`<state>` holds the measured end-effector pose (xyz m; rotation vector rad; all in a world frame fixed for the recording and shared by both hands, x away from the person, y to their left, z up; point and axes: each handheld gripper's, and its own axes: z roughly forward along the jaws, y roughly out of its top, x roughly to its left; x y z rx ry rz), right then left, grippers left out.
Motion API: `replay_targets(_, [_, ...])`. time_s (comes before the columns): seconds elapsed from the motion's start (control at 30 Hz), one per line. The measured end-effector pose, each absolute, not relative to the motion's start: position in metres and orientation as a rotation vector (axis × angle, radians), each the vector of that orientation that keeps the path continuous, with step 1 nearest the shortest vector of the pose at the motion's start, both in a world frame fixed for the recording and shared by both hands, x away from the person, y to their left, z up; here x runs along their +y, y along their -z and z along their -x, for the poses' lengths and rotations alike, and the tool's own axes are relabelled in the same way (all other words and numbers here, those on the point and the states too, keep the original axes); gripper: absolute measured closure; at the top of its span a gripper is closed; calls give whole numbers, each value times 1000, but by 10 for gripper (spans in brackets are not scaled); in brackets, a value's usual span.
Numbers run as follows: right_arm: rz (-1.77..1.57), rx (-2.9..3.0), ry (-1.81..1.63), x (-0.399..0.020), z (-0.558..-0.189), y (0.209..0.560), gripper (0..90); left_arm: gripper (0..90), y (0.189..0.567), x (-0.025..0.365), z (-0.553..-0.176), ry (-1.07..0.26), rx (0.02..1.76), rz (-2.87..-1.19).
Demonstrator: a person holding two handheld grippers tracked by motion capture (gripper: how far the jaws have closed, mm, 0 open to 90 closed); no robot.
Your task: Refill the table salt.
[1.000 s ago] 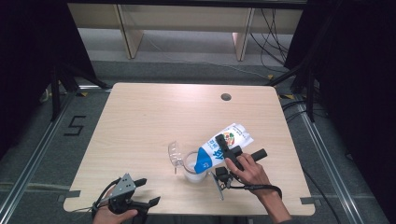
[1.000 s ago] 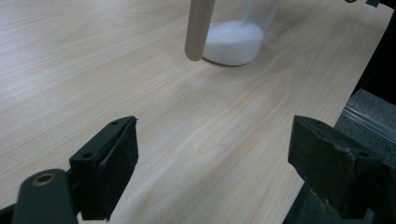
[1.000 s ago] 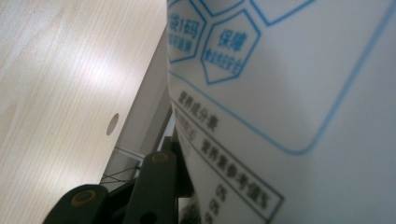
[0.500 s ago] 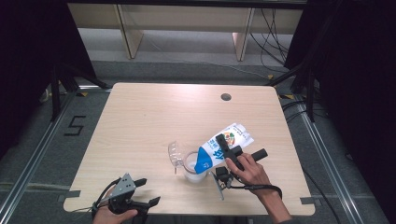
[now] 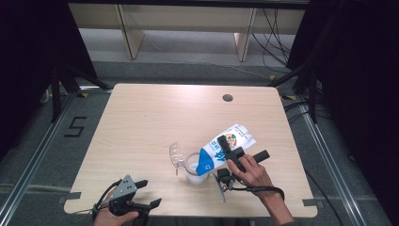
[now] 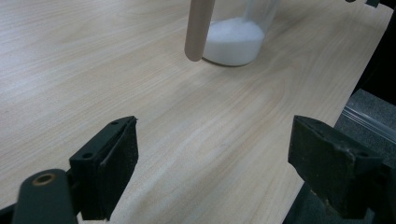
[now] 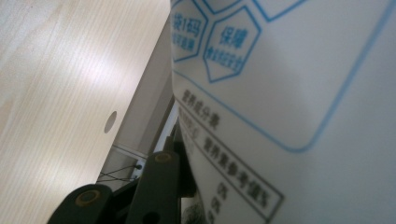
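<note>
The right gripper (image 5: pixel 225 149) clamps the white-and-blue bag (image 5: pixel 225 147), tipped mouth-down over the glass jar (image 5: pixel 195 168) just beyond its fingertips. Nothing has shifted since a second ago — pouring likely continues. The left gripper (image 5: pixel 141 195) rests open, jar ahead of its fingers.

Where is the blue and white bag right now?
In the high view the blue and white bag is right of table centre, clamped in the right gripper and tilted with its lower end over the clear jar.
</note>
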<state>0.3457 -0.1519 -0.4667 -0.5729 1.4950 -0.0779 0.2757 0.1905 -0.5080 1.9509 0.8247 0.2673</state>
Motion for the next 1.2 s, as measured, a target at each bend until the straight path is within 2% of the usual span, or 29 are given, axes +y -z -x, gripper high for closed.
replay_targets(0.9, [616,1488,108,-151,-346,464,754,156,508,190,-275,-265,827,-1949])
replay_targets(1.2, [557,1512,45,-153,-346,467,791,157,508,191,-276,-267,819,-1962])
